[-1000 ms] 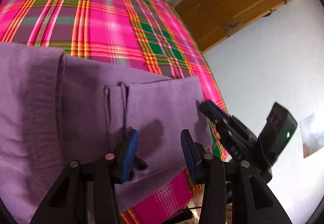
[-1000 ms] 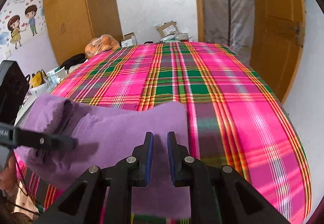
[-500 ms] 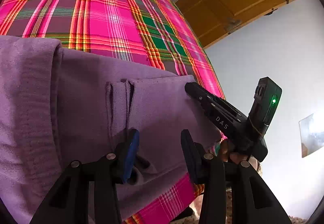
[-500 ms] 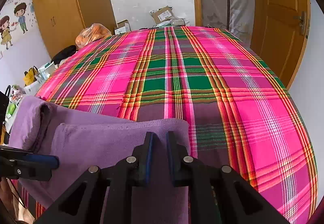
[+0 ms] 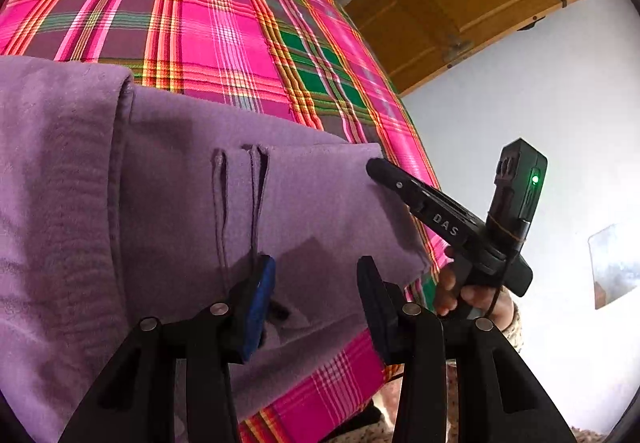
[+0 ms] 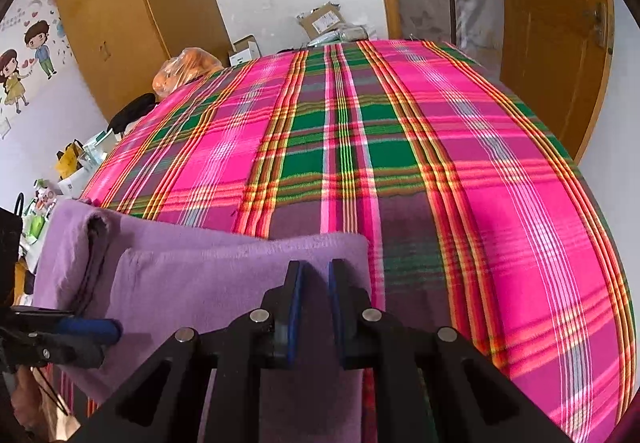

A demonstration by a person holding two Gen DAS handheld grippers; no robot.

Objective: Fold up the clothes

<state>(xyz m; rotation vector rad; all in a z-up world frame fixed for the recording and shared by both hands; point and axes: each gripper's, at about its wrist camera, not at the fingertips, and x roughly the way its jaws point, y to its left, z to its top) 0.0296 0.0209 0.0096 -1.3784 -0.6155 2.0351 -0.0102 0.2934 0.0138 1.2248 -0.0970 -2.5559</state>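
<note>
A purple garment (image 5: 160, 203) (image 6: 200, 275) lies folded on the near part of a pink and green plaid bed cover (image 5: 220, 23) (image 6: 400, 163). My left gripper (image 5: 316, 283) (image 6: 96, 341) is open, its blue pads spread above the garment's near edge, beside two narrow seams. My right gripper (image 6: 315, 275) (image 5: 378, 167) is shut to a thin slit, with its tips lying over the garment's far right corner. A hand (image 5: 468, 295) holds its handle off the bed's edge.
The plaid cover stretches bare beyond the garment. A wooden door (image 6: 552, 43) (image 5: 460, 3) stands to the right and a wooden wardrobe (image 6: 120, 23) at back left. Cardboard boxes (image 6: 324, 19) and an orange bag (image 6: 188, 67) sit behind the bed, with clutter (image 6: 72, 163) left.
The right gripper moved up from beside the bed's edge onto the garment's right corner. The left gripper stayed open over the near edge. The garment barely shifted.
</note>
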